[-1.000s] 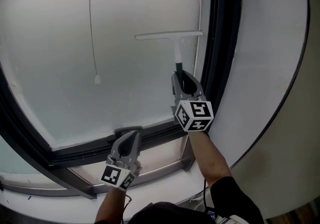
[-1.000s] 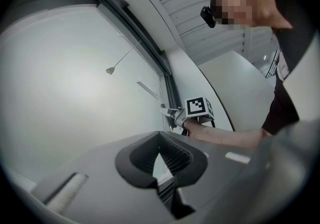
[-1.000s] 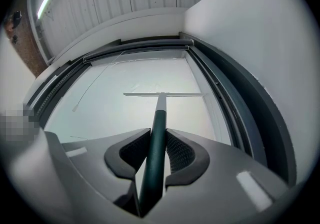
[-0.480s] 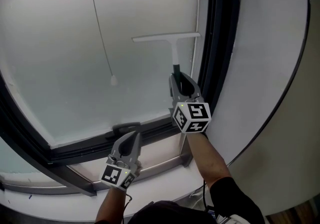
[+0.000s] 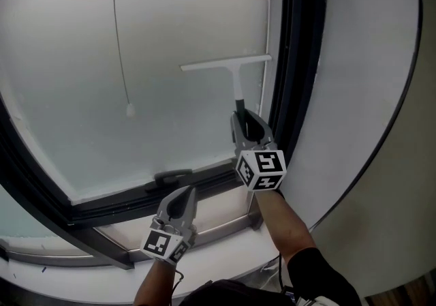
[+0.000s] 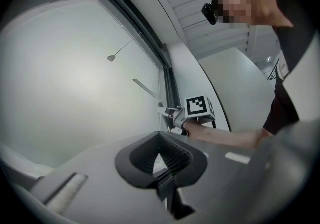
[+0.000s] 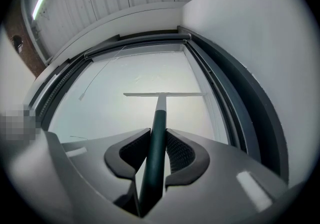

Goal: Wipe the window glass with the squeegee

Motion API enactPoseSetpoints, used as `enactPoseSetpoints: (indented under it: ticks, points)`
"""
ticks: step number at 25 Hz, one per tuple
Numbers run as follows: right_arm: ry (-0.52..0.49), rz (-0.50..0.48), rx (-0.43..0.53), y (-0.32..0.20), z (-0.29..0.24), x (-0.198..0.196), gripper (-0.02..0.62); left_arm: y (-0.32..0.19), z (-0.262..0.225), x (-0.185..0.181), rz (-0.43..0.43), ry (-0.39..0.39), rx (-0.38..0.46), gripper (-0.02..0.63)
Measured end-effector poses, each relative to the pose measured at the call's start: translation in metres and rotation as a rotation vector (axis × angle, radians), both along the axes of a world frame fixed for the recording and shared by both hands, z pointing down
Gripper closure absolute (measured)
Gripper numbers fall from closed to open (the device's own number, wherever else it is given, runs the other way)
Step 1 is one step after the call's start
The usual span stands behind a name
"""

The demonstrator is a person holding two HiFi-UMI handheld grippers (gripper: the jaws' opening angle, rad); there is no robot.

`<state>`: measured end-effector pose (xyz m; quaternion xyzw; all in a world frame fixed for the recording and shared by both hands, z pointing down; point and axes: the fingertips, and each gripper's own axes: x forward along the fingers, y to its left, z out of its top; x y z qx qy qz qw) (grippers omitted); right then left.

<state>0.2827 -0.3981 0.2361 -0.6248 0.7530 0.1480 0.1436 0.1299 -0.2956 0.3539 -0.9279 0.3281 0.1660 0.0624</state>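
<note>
Pale window glass (image 5: 170, 59) fills the view; the right claw (image 5: 242, 116) pinches the squeegee (image 5: 237, 83) by its handle, blade seemingly on the glass, while the left claw (image 5: 184, 193) hangs pressed together below.

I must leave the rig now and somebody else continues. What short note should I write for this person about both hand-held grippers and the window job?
Right hand-held gripper: shut on the squeegee handle; the blade appears to lie against the window glass, close to the right frame.
Left hand-held gripper: shut, empty, low by the bottom frame.
Done: cannot be judged; the glass shows no clear wiped strip.
Left: probably pull the blade down to the bottom frame, then do the glass further left.
</note>
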Motion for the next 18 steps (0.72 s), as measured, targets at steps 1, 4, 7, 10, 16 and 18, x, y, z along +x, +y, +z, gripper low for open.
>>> enactPoseSetpoints:
  ticks: [1,4,7,10,16,18]
  points:
    - [0.001,0.0,-0.001,0.0,0.001,0.0,0.499,0.0,0.002,0.001,-0.001,-0.004,-0.007,0.606]
    - [0.003,0.004,0.001,0.001,0.004,0.0,0.499,-0.001,0.003,0.001,-0.007,-0.013,-0.015,0.606]
    - [0.009,0.006,-0.001,0.001,0.007,-0.001,0.499,-0.002,0.005,0.001,-0.011,-0.01,-0.017,0.606]
    - [0.006,0.01,-0.001,0.001,0.012,0.0,0.499,-0.002,0.007,0.0,-0.015,-0.016,-0.018,0.606]
    - [0.003,0.028,-0.055,-0.001,0.035,-0.002,0.499,0.001,0.024,0.0,-0.014,-0.014,-0.054,0.606]
    - [-0.01,0.027,-0.075,-0.003,0.046,-0.001,0.5,0.0,0.026,-0.001,-0.014,-0.021,-0.059,0.606]
